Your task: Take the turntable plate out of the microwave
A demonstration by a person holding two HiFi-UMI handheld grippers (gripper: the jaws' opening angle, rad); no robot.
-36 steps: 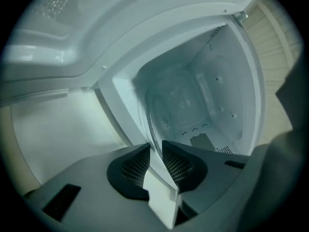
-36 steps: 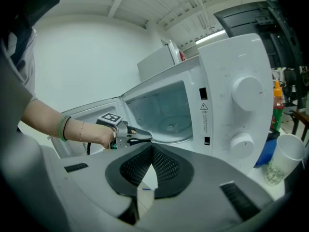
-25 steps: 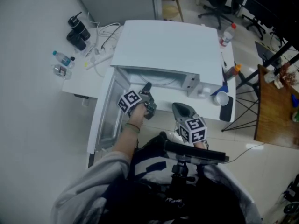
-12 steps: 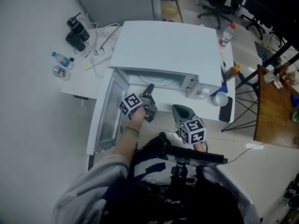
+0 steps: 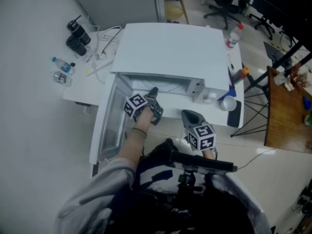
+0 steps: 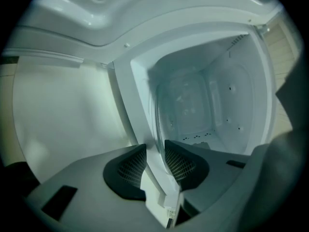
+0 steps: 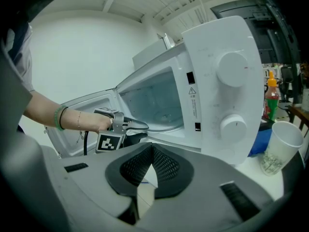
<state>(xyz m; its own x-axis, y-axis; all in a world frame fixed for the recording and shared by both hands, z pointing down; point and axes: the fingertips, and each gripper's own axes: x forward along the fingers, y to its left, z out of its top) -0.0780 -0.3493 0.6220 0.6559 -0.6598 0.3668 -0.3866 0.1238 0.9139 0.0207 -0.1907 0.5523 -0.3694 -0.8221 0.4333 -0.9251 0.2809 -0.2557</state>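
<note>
The white microwave (image 5: 170,52) stands with its door (image 5: 109,121) swung open to the left. The clear turntable plate (image 7: 161,121) lies on the cavity floor, and its rim (image 6: 158,115) also shows in the left gripper view. My left gripper (image 5: 154,92) is at the lower front edge of the opening, rolled on its side. Its jaws are opening. A white edge of the oven runs between the pads (image 6: 181,166), which do not clearly press on it. The right gripper (image 7: 152,146) hangs shut and empty in front of the oven (image 7: 227,81).
A paper cup (image 7: 282,146), a sauce bottle (image 7: 271,93) and a dark flat object (image 5: 236,113) sit right of the microwave. Bottles (image 5: 62,69), black gear (image 5: 75,35) and cables (image 5: 105,50) lie at the left. A wooden desk (image 5: 287,111) stands further right.
The head view has shifted a little. The left gripper stays at the oven's opening in nearly the same spot. The right gripper has not moved.
</note>
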